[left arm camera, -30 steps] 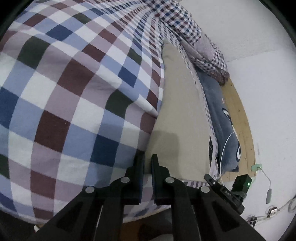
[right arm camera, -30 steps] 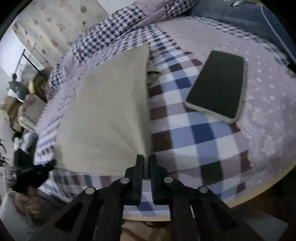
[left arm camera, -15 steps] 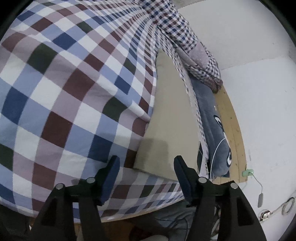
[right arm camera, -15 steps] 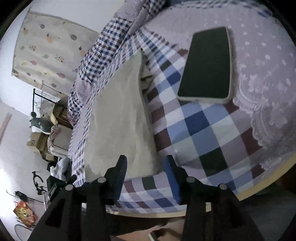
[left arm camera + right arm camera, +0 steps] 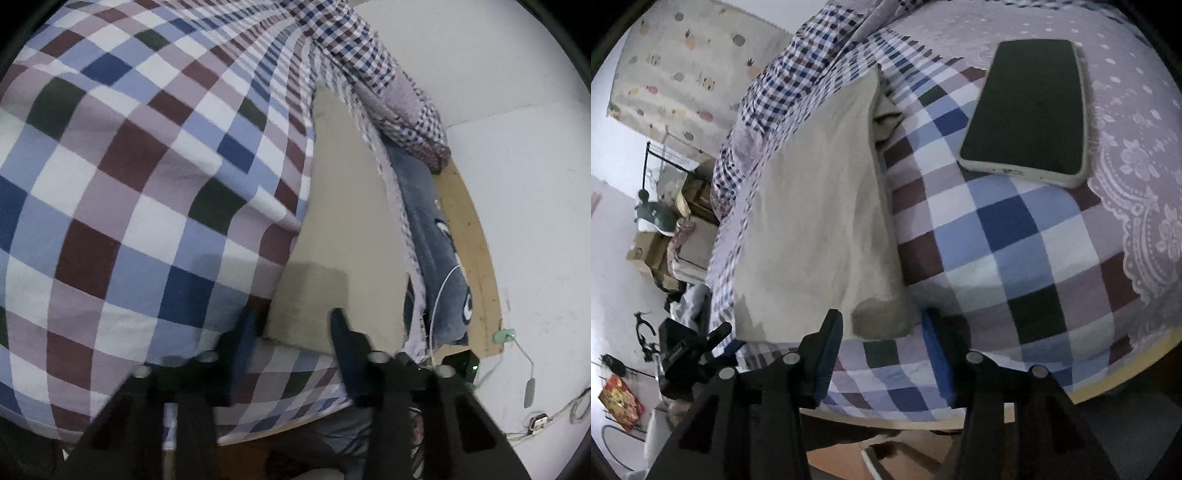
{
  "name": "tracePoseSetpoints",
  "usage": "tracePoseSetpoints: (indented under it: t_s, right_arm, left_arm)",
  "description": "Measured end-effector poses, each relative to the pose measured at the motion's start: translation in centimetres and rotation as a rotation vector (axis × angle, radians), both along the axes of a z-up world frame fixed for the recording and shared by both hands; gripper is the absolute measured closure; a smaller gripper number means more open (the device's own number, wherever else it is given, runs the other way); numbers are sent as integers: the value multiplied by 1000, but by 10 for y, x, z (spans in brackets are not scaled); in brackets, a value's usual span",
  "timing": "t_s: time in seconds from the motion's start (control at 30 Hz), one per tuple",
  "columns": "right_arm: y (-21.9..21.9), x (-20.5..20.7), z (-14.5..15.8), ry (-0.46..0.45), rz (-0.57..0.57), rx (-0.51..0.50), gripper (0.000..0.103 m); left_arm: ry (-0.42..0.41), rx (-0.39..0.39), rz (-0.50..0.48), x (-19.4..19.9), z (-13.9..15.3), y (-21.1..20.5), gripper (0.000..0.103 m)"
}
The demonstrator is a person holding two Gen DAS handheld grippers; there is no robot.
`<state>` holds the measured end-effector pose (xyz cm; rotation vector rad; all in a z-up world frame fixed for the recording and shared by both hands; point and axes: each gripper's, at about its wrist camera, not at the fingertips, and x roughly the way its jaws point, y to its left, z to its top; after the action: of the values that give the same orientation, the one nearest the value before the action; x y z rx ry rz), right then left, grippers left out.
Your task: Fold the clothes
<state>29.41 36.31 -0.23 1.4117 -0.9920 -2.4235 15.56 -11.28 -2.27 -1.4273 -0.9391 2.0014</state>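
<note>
A beige garment (image 5: 351, 206) lies folded flat on the checked bedspread (image 5: 129, 166). In the left wrist view my left gripper (image 5: 293, 325) is open, its fingers standing either side of the garment's near corner. The right wrist view shows the same beige garment (image 5: 816, 206) as a long folded panel, with a bit of loose cloth sticking out at its far right edge. My right gripper (image 5: 882, 325) is open too, astride the garment's other near corner, and holds nothing.
A phone (image 5: 1030, 110) with a dark screen lies on the bedspread (image 5: 1015, 236) right of the garment. A blue-grey cushion (image 5: 432, 243) and a wooden bed edge (image 5: 476, 258) run along the wall. A rumpled small-check blanket (image 5: 373, 62) lies at the far end. Boxes (image 5: 650, 251) stand beyond.
Both grippers were shut on the garment's near corners one second ago. They have opened and let the garment go, and it now rests on the bed.
</note>
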Motion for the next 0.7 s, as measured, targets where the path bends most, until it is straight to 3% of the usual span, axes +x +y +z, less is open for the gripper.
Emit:
tracePoseSetpoints:
  t_s: [0.07,0.1,0.13,0.4,0.53,0.7]
  right_arm:
    - [-4,-1,-1,-1,5,31,68]
    - [-5,0,1,6,11,37,91]
    - [-7,0,3,15,18,41,100]
    - [1,19,36,94,-18,91,100]
    - [-9,9,20,-42,6,214,99]
    - [-1,8,16,-130,-62,275,96]
  left_arm:
    - [-16,-6,14,1,-4,-2,94]
    - [-20,7,19,1,-4,-3,95]
    - [-17,16,22,2,-3,-3,96]
    - [50,42,29,16,19,1,98]
    - [-44,-63,65,13,2,1,98]
    - [-112,-97,63,21,-1,-6,95]
